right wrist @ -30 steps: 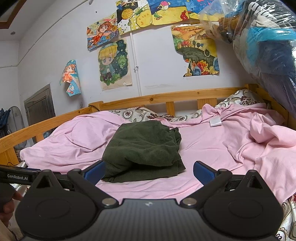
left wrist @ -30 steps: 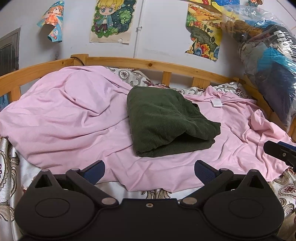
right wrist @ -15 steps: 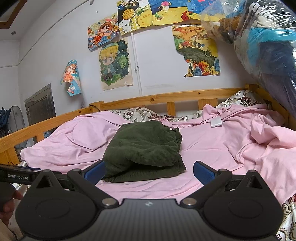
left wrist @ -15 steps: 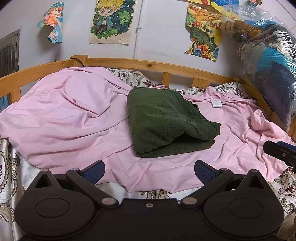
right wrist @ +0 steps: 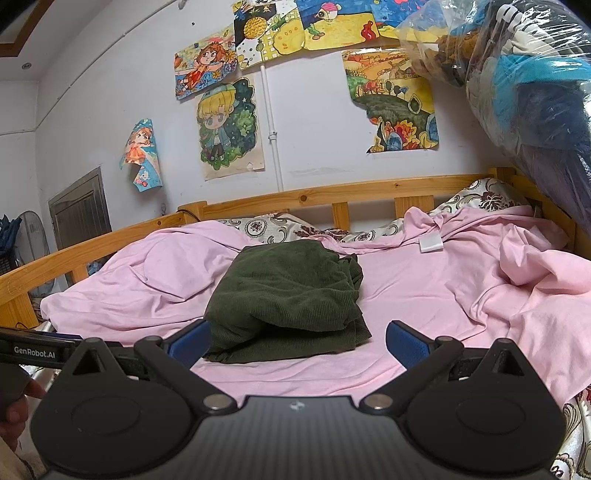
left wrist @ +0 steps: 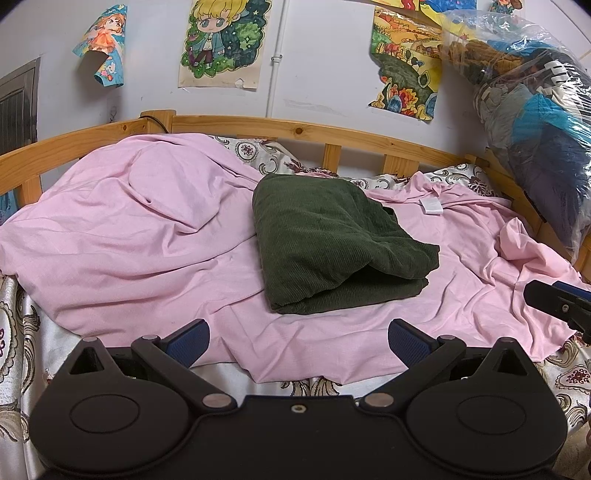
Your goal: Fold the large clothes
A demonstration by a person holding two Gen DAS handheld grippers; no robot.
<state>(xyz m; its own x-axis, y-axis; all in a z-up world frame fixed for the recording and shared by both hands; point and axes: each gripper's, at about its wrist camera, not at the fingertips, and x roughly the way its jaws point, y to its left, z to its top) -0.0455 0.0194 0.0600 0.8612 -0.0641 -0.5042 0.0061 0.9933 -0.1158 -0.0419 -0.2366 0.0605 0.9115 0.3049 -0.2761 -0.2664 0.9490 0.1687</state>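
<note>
A folded dark green corduroy garment lies mid-bed on a rumpled pink sheet. The left claw and right claw hover wide open, empty. The soft, weighty cloth looks best pinched at its near corners.

Pale wall hung with children's drawings: a blond cartoon figure, a landscape, a curling poster, and further sheets higher up in the right view. A thin white pipe runs vertically down the wall. Wooden bed rail with slats borders the bed on the far side and on both ends. Pink sheet, rumpled, covers a floral cover. Clear plastic bag of clothes hangs at right. Metal door and a fan stand at far left. Ceiling shows a recessed light.
</note>
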